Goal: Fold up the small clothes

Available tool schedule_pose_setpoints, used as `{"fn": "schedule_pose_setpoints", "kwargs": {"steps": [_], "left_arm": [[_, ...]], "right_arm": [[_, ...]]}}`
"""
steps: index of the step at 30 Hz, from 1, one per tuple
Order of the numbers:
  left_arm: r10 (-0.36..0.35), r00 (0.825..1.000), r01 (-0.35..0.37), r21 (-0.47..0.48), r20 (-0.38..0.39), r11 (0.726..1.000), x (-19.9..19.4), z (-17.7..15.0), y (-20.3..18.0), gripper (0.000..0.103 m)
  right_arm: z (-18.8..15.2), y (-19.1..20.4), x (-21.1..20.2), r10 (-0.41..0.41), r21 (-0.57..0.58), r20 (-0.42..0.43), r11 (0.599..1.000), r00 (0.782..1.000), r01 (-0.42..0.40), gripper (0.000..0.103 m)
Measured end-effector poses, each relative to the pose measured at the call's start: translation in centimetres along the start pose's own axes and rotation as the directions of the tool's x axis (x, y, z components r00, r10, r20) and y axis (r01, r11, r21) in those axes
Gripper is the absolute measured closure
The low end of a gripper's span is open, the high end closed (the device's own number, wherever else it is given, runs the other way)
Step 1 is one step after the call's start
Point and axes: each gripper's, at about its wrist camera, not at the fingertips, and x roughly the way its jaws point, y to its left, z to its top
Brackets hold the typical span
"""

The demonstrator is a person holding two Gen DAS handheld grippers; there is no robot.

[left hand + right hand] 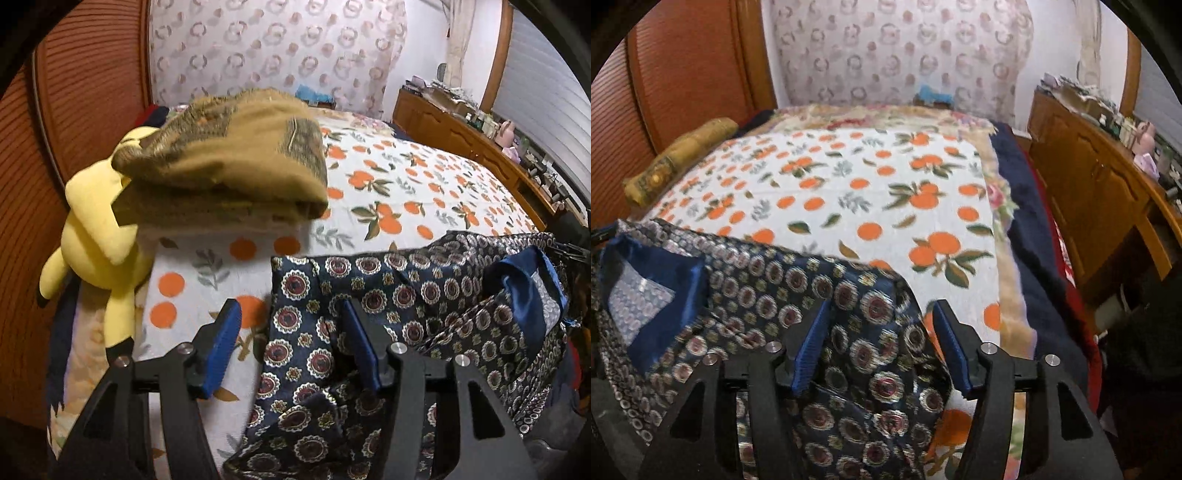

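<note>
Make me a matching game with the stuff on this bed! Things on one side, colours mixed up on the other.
Things:
1. soft plush toy
2. folded knitted garment
3. patterned silky garment with round medallions
4. fruit printed on the white bedspread

Colours:
A. orange
B. dark navy blue
C. yellow
D. brown-mustard

Pairs: 1-C, 2-D, 3-B, 4-A
</note>
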Motion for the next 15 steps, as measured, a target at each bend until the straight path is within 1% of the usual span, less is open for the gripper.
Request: {"fn": "schedule_pose_setpoints", "kwargs": {"steps": [4, 7, 11, 13, 14, 15], "left_arm": [[-0.016, 1.000, 0.016, -0.009, -0.015, 1.000, 0.4, -0.2, 0.1, 0.047], [-0.020, 1.000, 0.020, -0.011, -0.020, 1.000, 0.7, -0.2, 0.1, 0.046], [-0.030, 0.999, 0.029, -0.017, -0.022, 0.999, 1.0, -0.1, 0.1, 0.047], [-0.047, 0.999, 0.047, -0.007, -0.021, 0.999, 0.9, -0.2, 0.0, 0.058], [-0.066, 0.998, 0.066, -0.003, -0.025, 0.998, 0.9, -0.2, -0.2, 0.066], [-0.067, 0.997, 0.067, 0.002, -0.027, 0.998, 0.9, -0.3, -0.4, 0.070]], "right_arm": [[-0.5, -0.3, 0.8, 0.010, 0.013, -0.028, 1.000, 1.000, -0.010, 0.038], [-0.6, -0.2, 1.0, 0.003, 0.008, -0.024, 1.000, 1.000, -0.003, 0.036], [-0.4, 0.0, 1.1, 0.009, 0.006, -0.029, 1.000, 1.000, -0.009, 0.035], [-0.3, 0.4, 1.2, 0.018, -0.016, -0.033, 1.000, 0.999, -0.018, 0.035], [-0.4, 0.7, 1.3, 0.019, -0.028, -0.034, 0.999, 0.999, -0.020, 0.035], [-0.4, 1.0, 1.3, 0.015, -0.046, -0.033, 0.999, 0.999, -0.017, 0.036]]}}
